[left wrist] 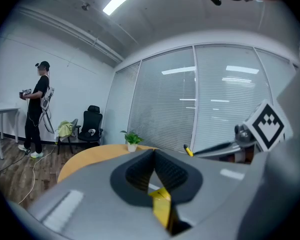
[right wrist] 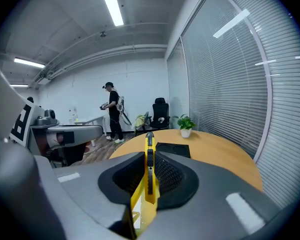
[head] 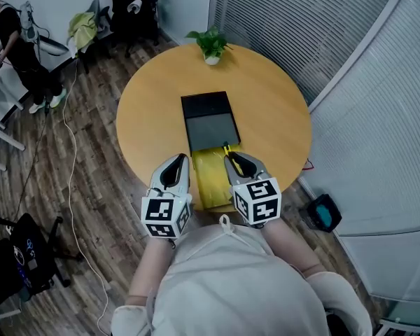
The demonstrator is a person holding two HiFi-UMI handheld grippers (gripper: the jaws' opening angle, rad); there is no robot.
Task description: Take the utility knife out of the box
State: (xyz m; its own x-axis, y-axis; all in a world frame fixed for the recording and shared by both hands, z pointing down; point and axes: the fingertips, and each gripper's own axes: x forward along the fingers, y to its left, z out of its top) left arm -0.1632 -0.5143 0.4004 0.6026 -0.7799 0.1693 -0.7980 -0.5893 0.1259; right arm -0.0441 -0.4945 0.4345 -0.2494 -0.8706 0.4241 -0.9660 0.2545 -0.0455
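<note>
Jaws of right gripper (head: 232,161) clamped on one utility knife (right wrist: 149,169), those of left gripper (left wrist: 153,154) together; one yellow box (head: 210,177).

Head view overhead; gripper views low across shared table (head: 266,103)

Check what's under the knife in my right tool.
The yellow box, gripped by the left tool. The knife and right tool cover its right edge; its inside can't be seen.

Light: bright, even, from ceiling strips (right wrist: 111,4) overhead | Glare: streaks on the glass wall (left wrist: 225,104) to your right | Shadows: faint | Lens: your gripper views bulge, corners black | Focus: near foreground soft, far room sharp
</note>
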